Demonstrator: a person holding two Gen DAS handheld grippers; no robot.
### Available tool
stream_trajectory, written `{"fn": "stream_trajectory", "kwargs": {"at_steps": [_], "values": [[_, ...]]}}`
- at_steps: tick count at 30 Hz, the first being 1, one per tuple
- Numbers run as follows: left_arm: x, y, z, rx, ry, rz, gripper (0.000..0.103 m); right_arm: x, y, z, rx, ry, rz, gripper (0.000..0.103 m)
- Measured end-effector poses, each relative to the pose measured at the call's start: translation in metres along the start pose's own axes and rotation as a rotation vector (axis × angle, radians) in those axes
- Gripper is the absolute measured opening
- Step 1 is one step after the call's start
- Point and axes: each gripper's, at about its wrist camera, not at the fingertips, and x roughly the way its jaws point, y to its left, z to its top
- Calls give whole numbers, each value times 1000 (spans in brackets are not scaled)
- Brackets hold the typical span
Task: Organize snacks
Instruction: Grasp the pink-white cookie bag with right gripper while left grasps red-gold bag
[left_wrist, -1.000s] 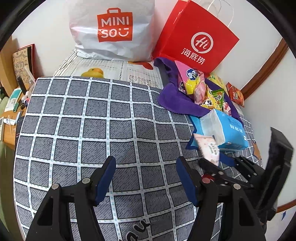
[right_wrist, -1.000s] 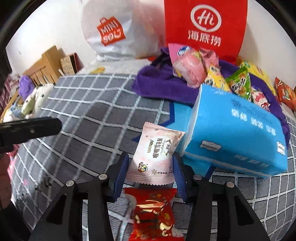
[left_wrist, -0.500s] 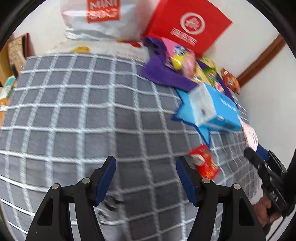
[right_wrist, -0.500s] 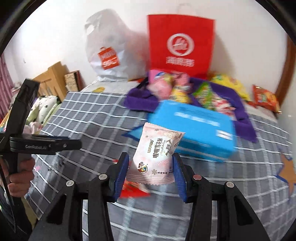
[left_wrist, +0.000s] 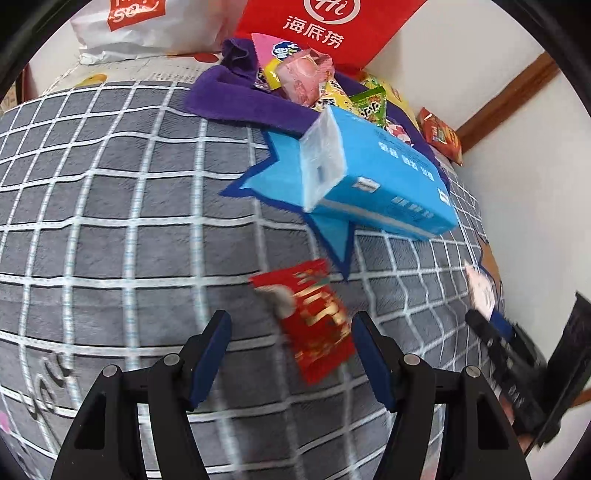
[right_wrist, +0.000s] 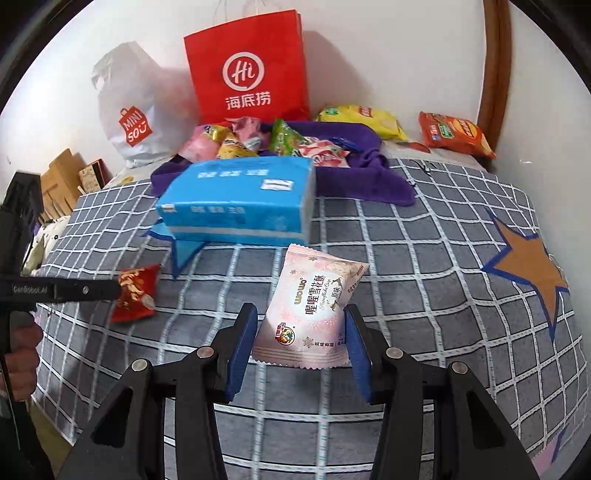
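- Right tool (right_wrist: 299, 341): pinching a pink-and-white sealed snack packet (right_wrist: 312, 308) by its lower edges, lower centre of the right wrist view; packet stands upright, clear of the bed.
- Left tool (left_wrist: 291, 354): spread, nothing between the pads; it hangs over a small red-and-gold foil snack packet (left_wrist: 314, 321), lower centre of the left wrist view. Packet lies flat on the grey checked bedspread (left_wrist: 110, 221). Whether the pads touch it, cannot tell; the frame is blurred here.
- Blue plastic-wrapped tissue pack (right_wrist: 240, 199) lies mid-frame, on a blue star patch of the cover, near the red packet.
- Remaining snacks heaped on a purple cloth (right_wrist: 369, 177), upper centre, before a red paper carrier bag (right_wrist: 247, 70) and a white plastic shopping bag (right_wrist: 129, 110).
- Step in hand, as judged: left tool takes the red packet while the right carries the pink one.
- To do it well: centre the packet between the pads, lower until they straddle its narrow sides, close gently so the foil does not slip. Keep the right grip steady; do not crush the contents.
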Motion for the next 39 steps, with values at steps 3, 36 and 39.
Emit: {"fn": "stream_trajectory", "kwargs": {"at_steps": [3,36,39], "values": [[12,-22,1,27,-14,70,64,6,-5,-4,-12,0,1,48],[28,-66,-26,213,-263,348,43,34,-48,1,-29,27,76,65],[27,-64,-25,205,-269,337,43,39,-47,6,-37,65,122,65]]}}
